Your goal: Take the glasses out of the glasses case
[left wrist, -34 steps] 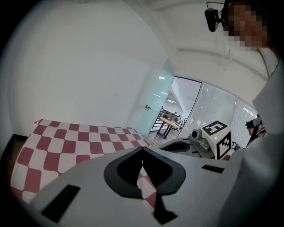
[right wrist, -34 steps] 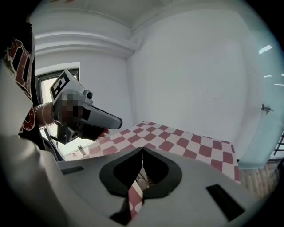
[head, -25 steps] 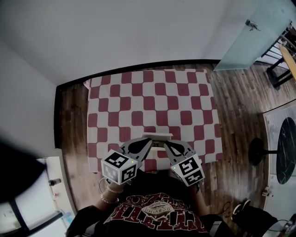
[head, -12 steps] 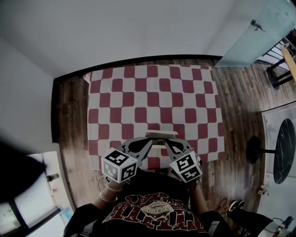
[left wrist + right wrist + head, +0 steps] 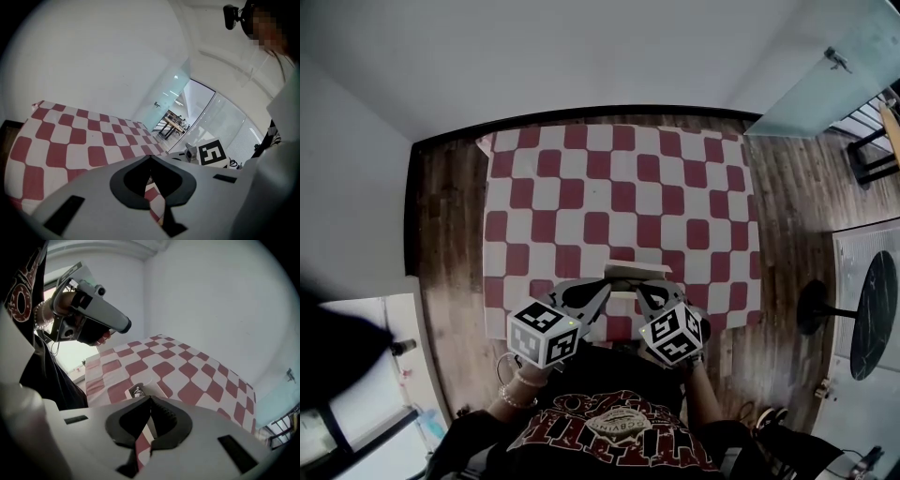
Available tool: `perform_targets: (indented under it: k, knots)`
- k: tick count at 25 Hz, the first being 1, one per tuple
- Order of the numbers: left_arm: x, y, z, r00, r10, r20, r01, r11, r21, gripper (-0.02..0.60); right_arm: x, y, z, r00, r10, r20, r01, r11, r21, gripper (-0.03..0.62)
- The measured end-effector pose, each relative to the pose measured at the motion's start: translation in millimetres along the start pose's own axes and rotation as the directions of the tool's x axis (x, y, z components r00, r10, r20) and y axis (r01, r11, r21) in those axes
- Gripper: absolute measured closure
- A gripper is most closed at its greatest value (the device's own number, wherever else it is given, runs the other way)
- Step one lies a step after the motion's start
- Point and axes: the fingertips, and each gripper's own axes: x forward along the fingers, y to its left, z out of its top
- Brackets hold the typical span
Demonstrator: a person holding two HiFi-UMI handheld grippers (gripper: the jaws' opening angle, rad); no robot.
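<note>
The white glasses case point(image 5: 636, 273) lies on the red-and-white checked tablecloth point(image 5: 619, 197), near the table's front edge. Its near end point(image 5: 139, 391) shows just past the right jaw tips, with something small and dark at it. No glasses can be made out. My left gripper point(image 5: 606, 287) comes in from the lower left and my right gripper point(image 5: 637, 288) from the lower right. Both sets of tips sit just short of the case. Each pair of jaws point(image 5: 150, 157) point(image 5: 150, 399) meets at the tips with nothing held. The case is hidden in the left gripper view.
The person's torso presses against the table's front edge point(image 5: 619, 342). Wooden floor point(image 5: 450, 234) surrounds the table, with a white wall behind it. A glass door point(image 5: 825, 75) stands at the upper right, and a black stand base point(image 5: 814, 305) and round dark table point(image 5: 874, 309) on the right.
The head view has drifted, so the table sits lower in the frame. Both grippers stay by the case; the right gripper's cube has edged slightly left.
</note>
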Motion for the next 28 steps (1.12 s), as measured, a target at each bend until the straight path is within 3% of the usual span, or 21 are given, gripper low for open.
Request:
perform_targets:
  k: [7, 18, 28]
  knots:
    - [-1, 6, -6, 1.000, -0.007, -0.006, 0.007, 1.000, -0.026, 0.574, 18, 6, -14, 0.994, -0.009, -0.109, -0.006, 0.991, -0.137, 0.576]
    - [-5, 13, -19, 1.000, -0.008, -0.010, 0.007, 0.997, -0.071, 0.574, 39, 11, -29, 0.972, -0.035, -0.234, -0.042, 0.947, -0.319, 0.576]
    - [-6, 20, -26, 1.000, -0.012, -0.015, 0.010, 0.995, -0.104, 0.574, 49, 13, -37, 0.945, -0.066, -0.319, -0.096, 0.880, -0.465, 0.574]
